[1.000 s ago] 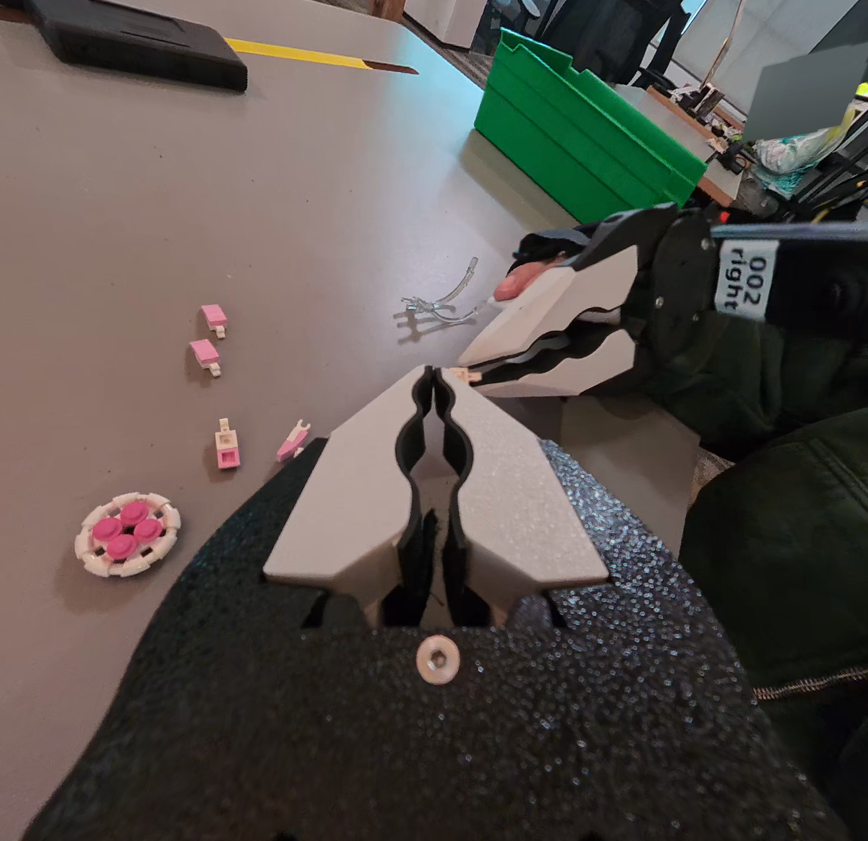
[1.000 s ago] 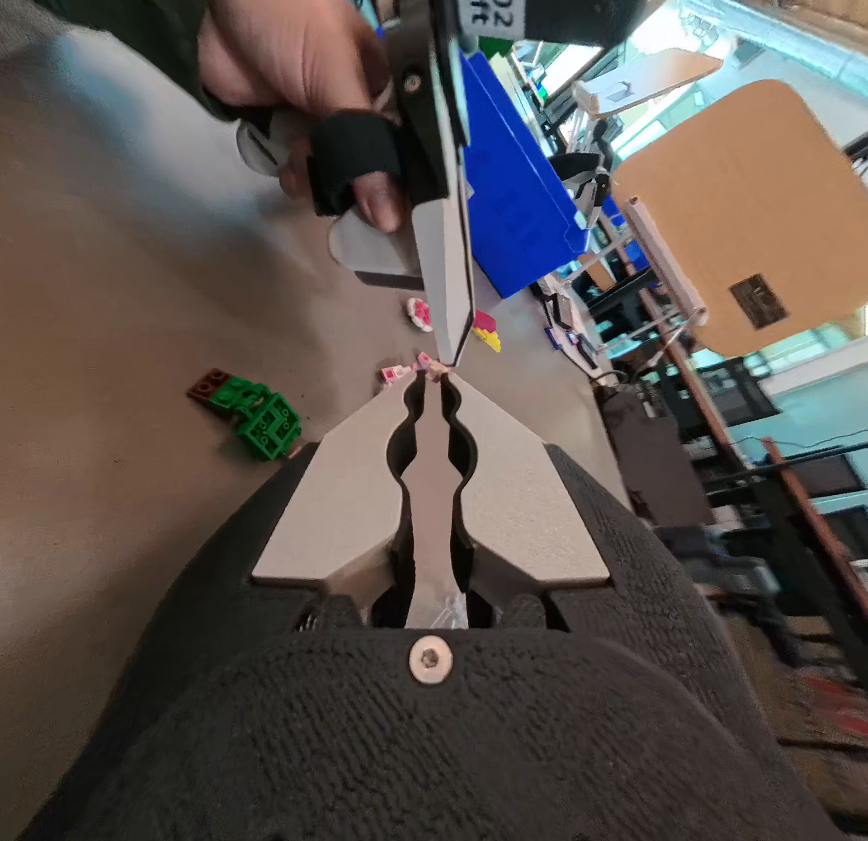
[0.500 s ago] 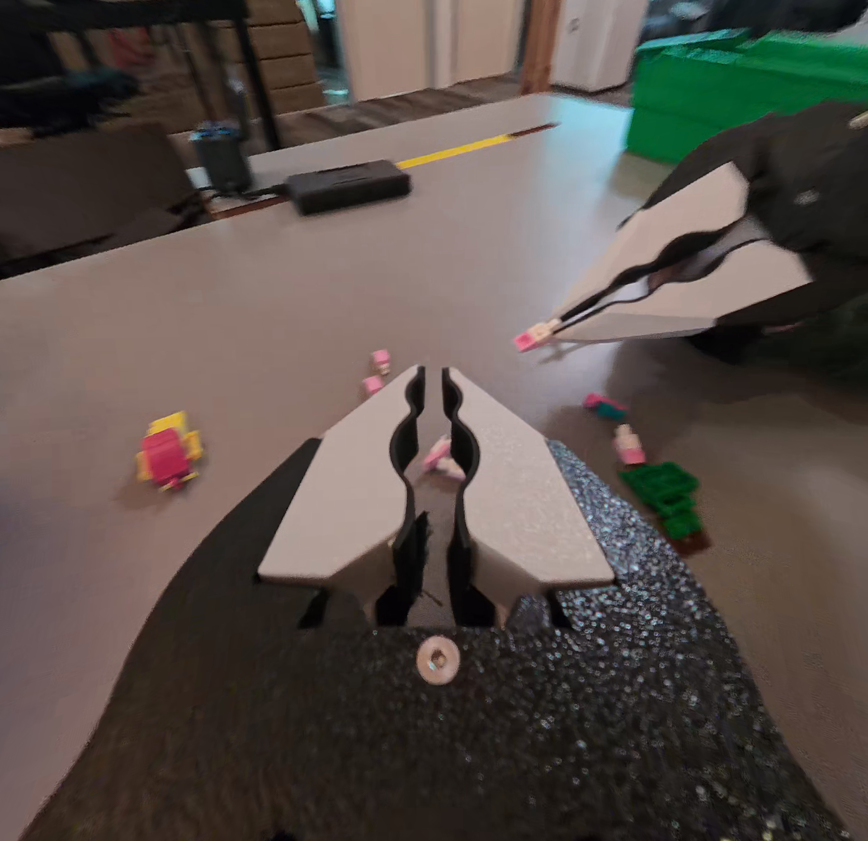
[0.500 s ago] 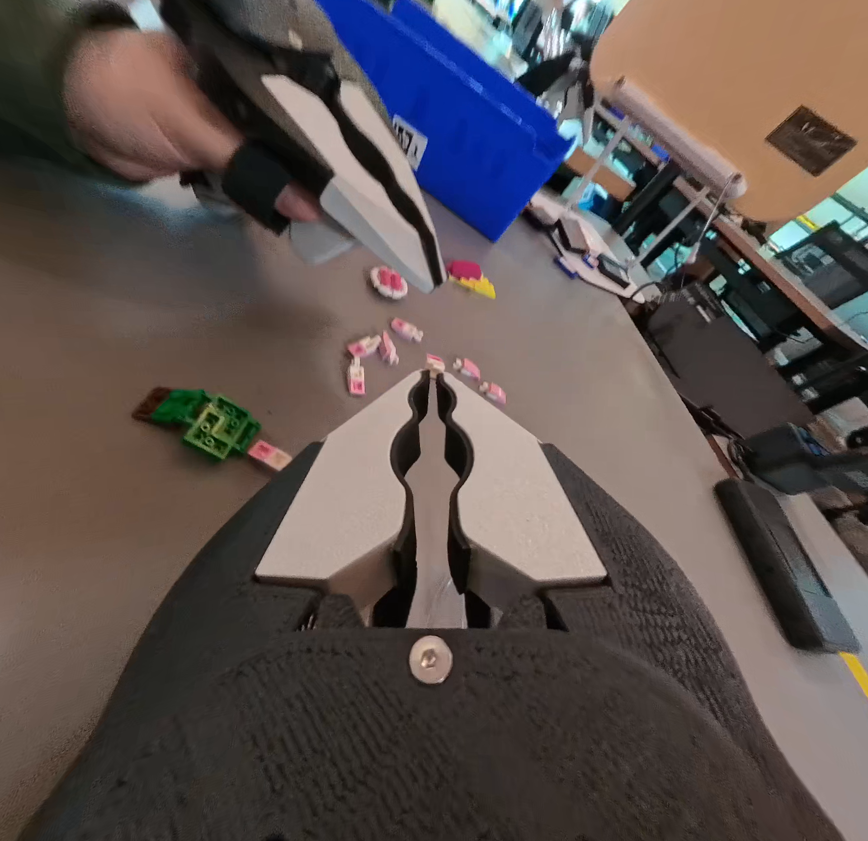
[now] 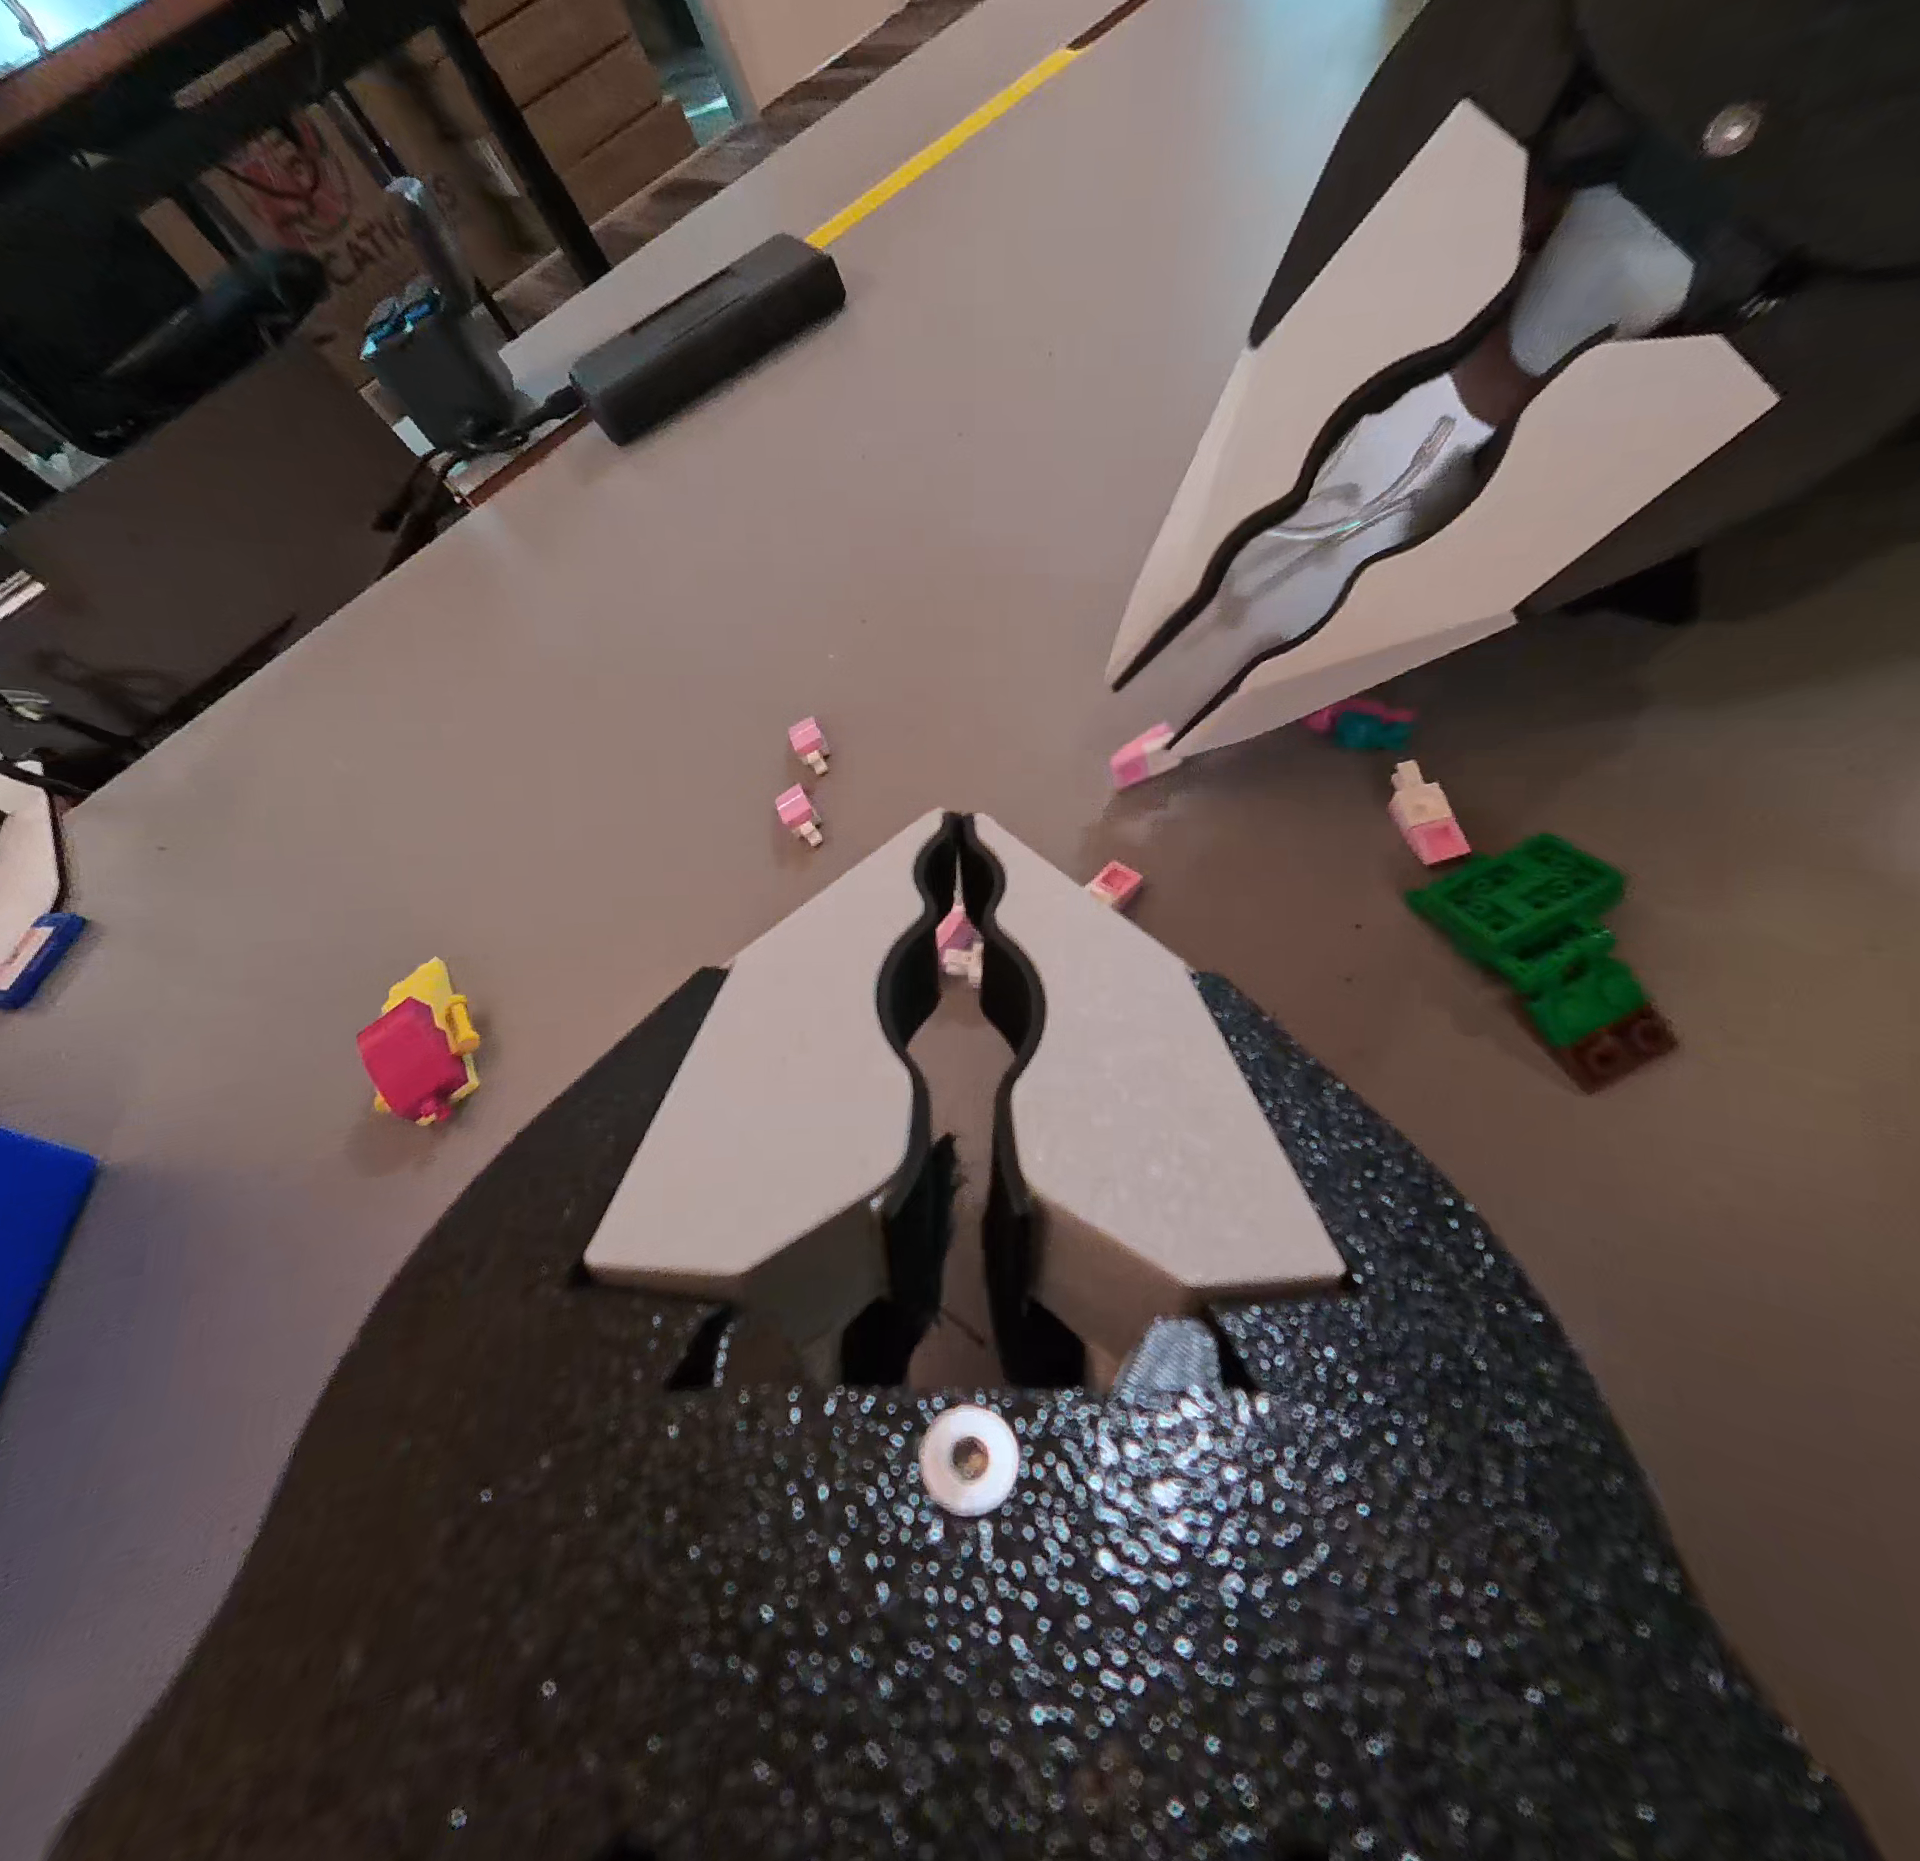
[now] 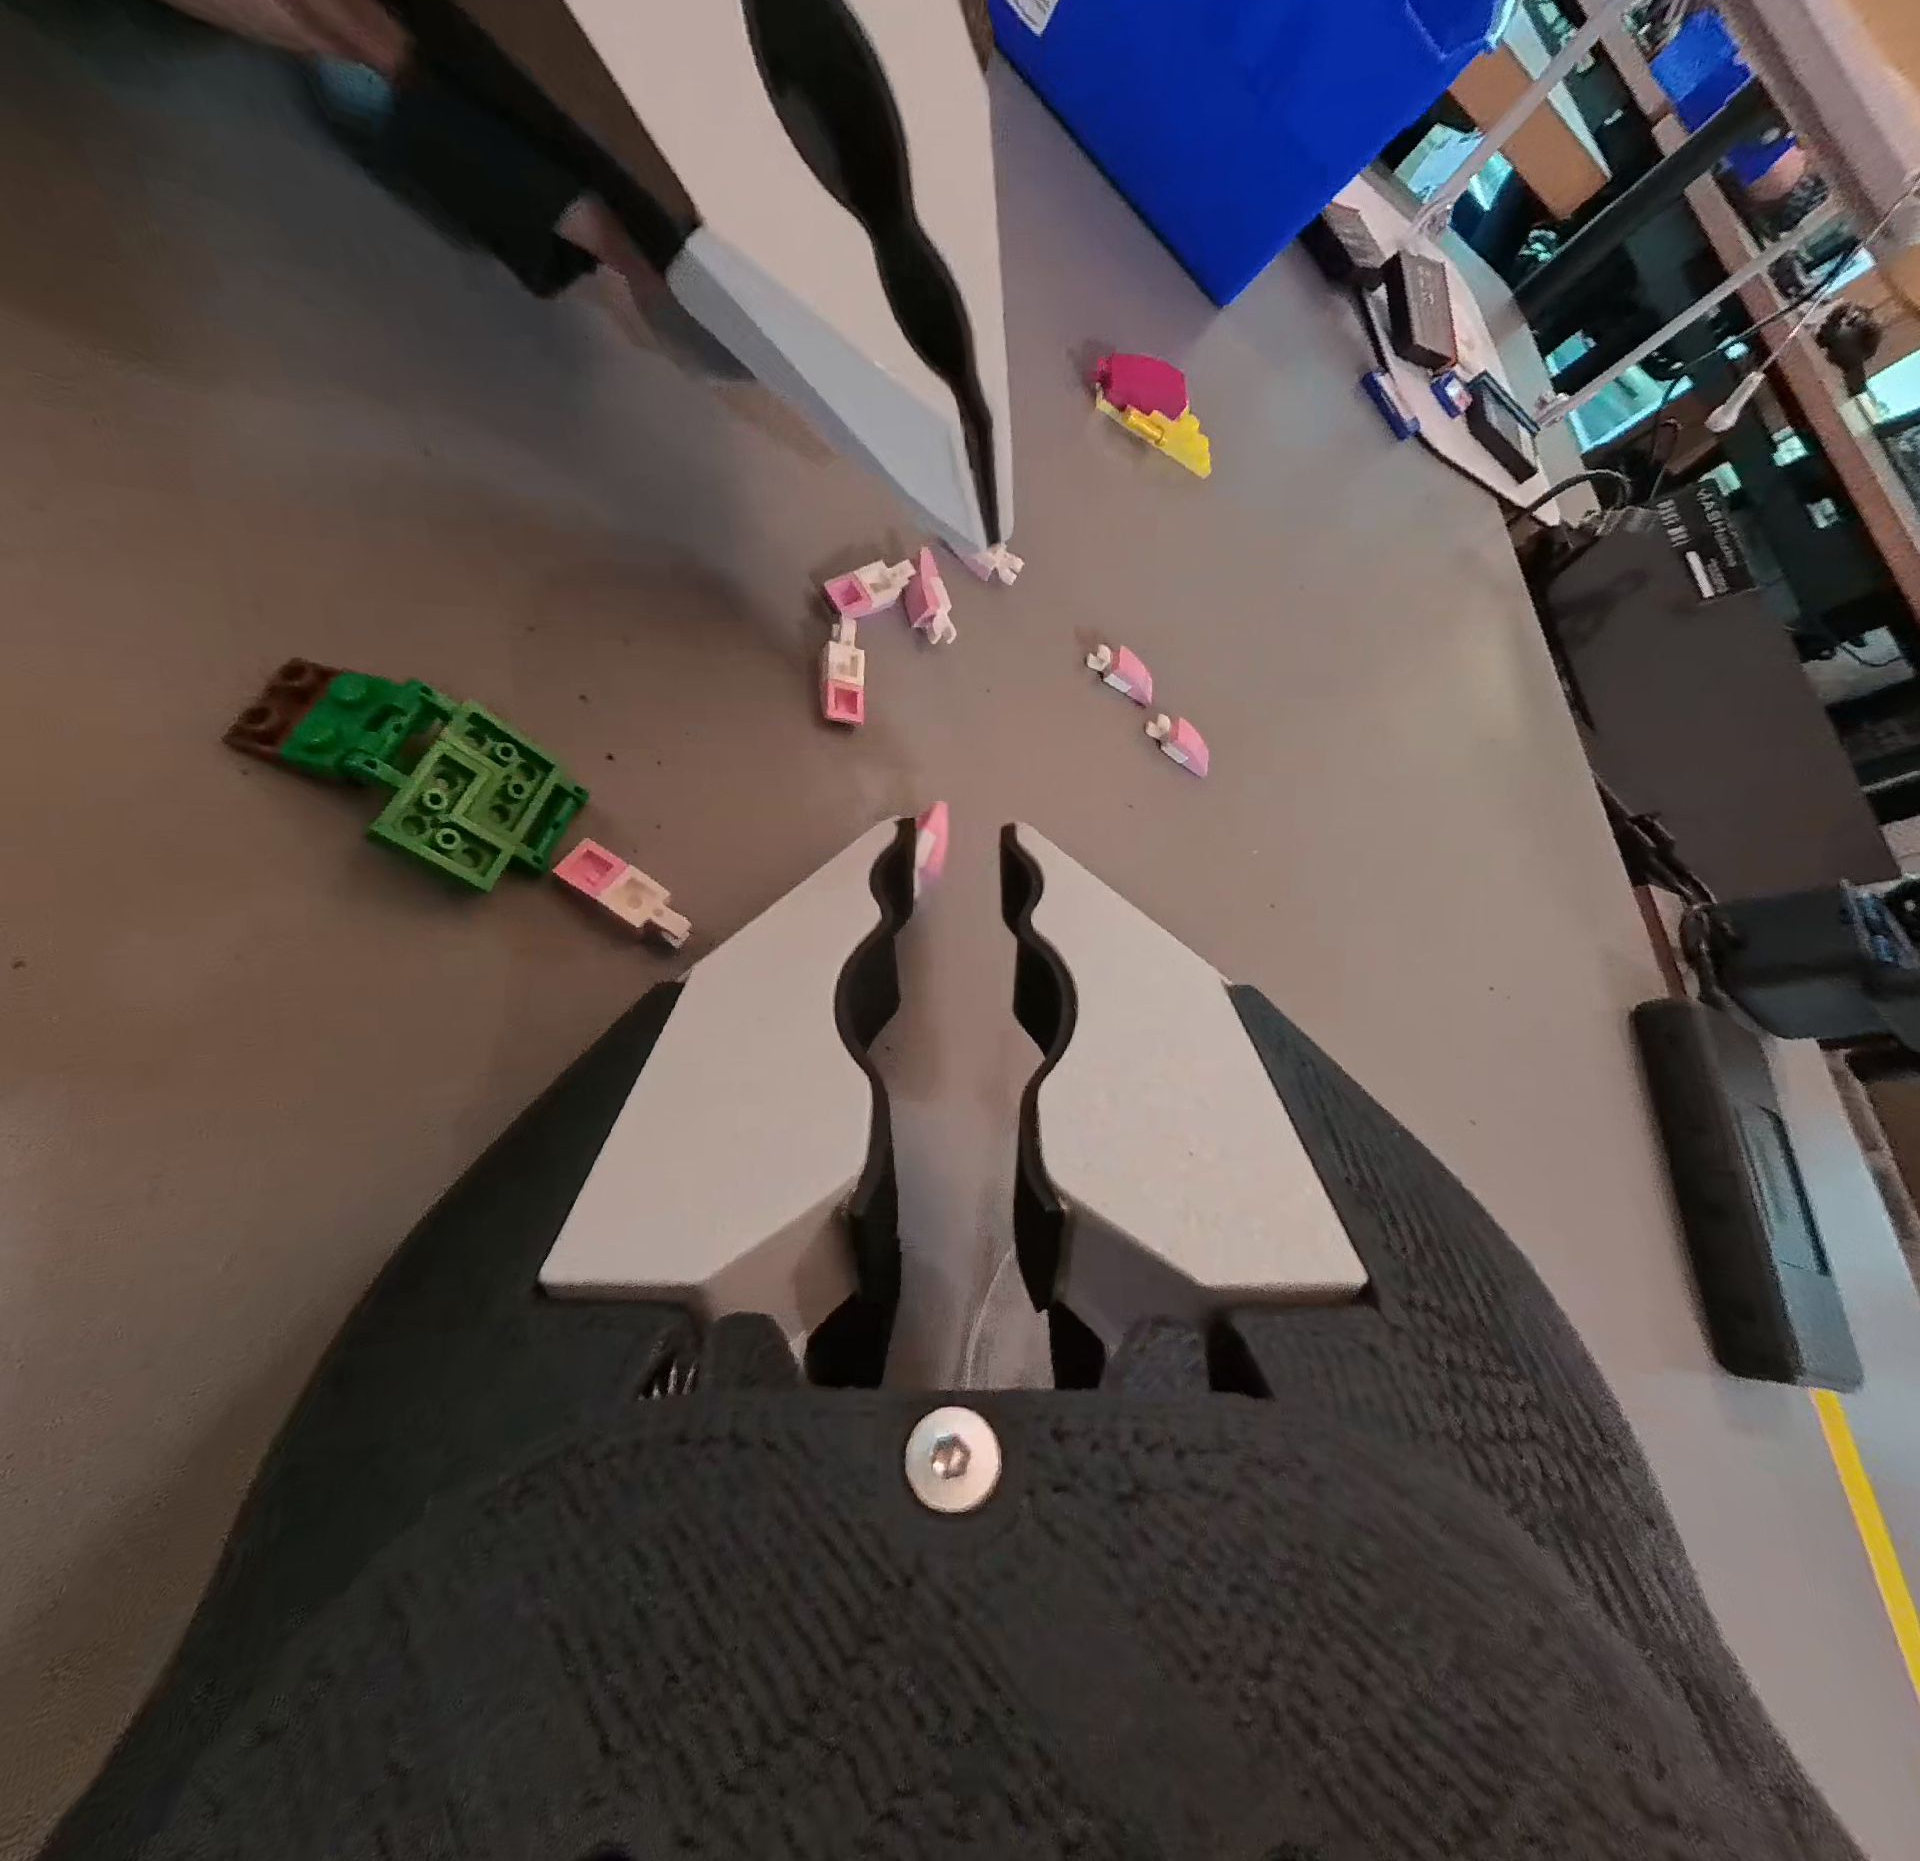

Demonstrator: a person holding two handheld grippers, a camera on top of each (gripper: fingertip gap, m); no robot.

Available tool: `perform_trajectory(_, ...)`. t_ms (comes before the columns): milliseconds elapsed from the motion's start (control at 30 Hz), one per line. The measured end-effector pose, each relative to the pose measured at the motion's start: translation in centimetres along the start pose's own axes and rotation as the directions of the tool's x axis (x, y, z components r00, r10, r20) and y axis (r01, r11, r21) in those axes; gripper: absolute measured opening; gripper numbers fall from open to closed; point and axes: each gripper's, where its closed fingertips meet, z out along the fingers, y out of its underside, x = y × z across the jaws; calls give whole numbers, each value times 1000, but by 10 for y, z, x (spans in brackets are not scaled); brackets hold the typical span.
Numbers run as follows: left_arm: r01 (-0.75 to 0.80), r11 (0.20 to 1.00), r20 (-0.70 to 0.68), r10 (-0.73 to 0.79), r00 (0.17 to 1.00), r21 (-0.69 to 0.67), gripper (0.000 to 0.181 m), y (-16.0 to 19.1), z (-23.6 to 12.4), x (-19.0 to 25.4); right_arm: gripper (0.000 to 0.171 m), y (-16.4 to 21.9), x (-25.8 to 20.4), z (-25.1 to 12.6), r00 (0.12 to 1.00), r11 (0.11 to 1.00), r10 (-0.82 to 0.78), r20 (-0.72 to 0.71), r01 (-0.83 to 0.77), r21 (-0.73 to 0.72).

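Small pink-and-white brick pieces lie scattered on a grey table point(image 5: 623, 616). My left gripper point(image 5: 958, 820) is shut, tips down among them. In the right wrist view its tips point(image 6: 987, 544) touch a small pink-and-white piece point(image 6: 1000, 564); I cannot tell whether they grip it. My right gripper point(image 6: 953, 827) is open, with a pink piece point(image 6: 933, 837) against its left finger. In the left wrist view that gripper point(image 5: 1148, 715) hangs low over the table with the pink piece point(image 5: 1140, 767) at its lower tip.
A green plate assembly point(image 6: 447, 793) with a pink-and-white piece point(image 6: 623, 892) beside it lies to the left. Two pink slopes point(image 6: 1122, 668) lie to the right. A yellow-and-magenta block point(image 6: 1148, 409), a blue bin point(image 6: 1226, 97) and a black box point(image 6: 1745, 1188) stand farther off. There is about 5 centimetres between the tips of the two grippers. About 15 centimetres separates my left fingertips from the yellow-and-magenta block point(image 6: 1148, 409). The left camera catches it too, in the left wrist view point(image 5: 434, 1035).
My right gripper has opened and come down to the table with the pink piece. My left gripper has shut and dropped among the pink pieces. Both views swung round.
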Motion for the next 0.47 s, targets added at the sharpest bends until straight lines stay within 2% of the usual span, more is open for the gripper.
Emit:
perform_trajectory(100, 8, 1000, 9, -8, 1000, 21, 0, -2, -3, -1, 21, 0, 10, -5, 997, 1000, -19, -80, 20, 7)
perform_trajectory(233, 35, 998, 20, -36, 999, 52, 3, -6, -21, 17, 21, -23, 25, -32, 978, 984, 32, -206, 5, 176)
perform_trajectory(367, 97, 993, -96, -91, 991, 63, 20, -14, -42, 68, 19, -35, 9, -49, 980, 965, 10, -197, 42, 259)
perform_trajectory(467, 265, 960, -216, -279, 936, -89, 46, -5, -38, 97, 17, -37, -2, -48, 985, 963, -44, -169, 87, 256)
